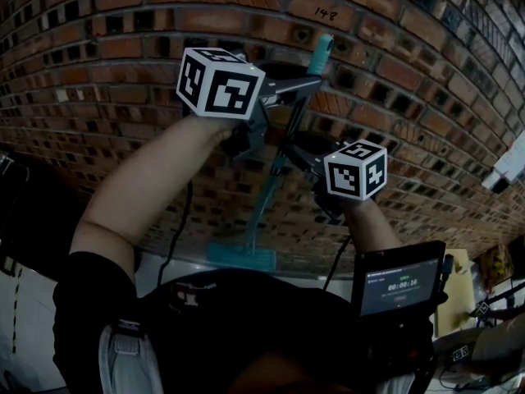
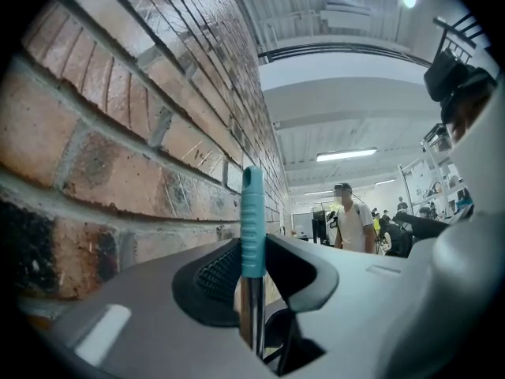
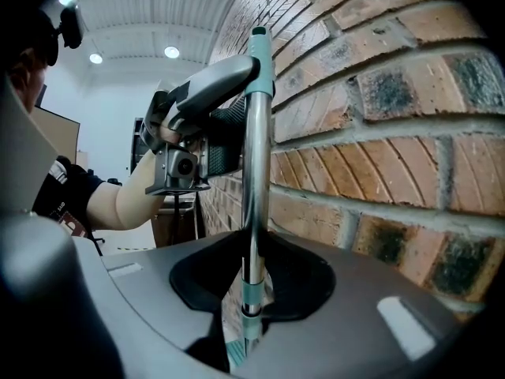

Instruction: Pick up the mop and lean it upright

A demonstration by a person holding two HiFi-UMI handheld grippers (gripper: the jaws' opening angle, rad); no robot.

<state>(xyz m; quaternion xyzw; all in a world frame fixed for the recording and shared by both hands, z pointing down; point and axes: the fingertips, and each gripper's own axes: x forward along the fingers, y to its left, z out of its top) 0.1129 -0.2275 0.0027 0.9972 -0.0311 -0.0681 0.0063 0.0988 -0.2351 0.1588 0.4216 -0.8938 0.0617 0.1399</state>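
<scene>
The mop (image 1: 259, 212) stands nearly upright close to the brick wall (image 1: 123, 48), with its head (image 1: 240, 256) at 7 o'clock from the handle top. The left tool (image 2: 252, 271) is clamped on the teal grip (image 2: 252, 219). At 6 o'clock below it, the right tool (image 3: 251, 279) is clamped on the metal shaft (image 3: 254, 172).

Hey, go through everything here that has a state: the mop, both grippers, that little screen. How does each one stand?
mop: upright along the brick wall, gripped in two places.
mop head: low, at the wall's foot.
left gripper: shut on the mop's teal grip.
right gripper: shut on the metal pole, lower down.
screen: lit, showing a timer.
</scene>
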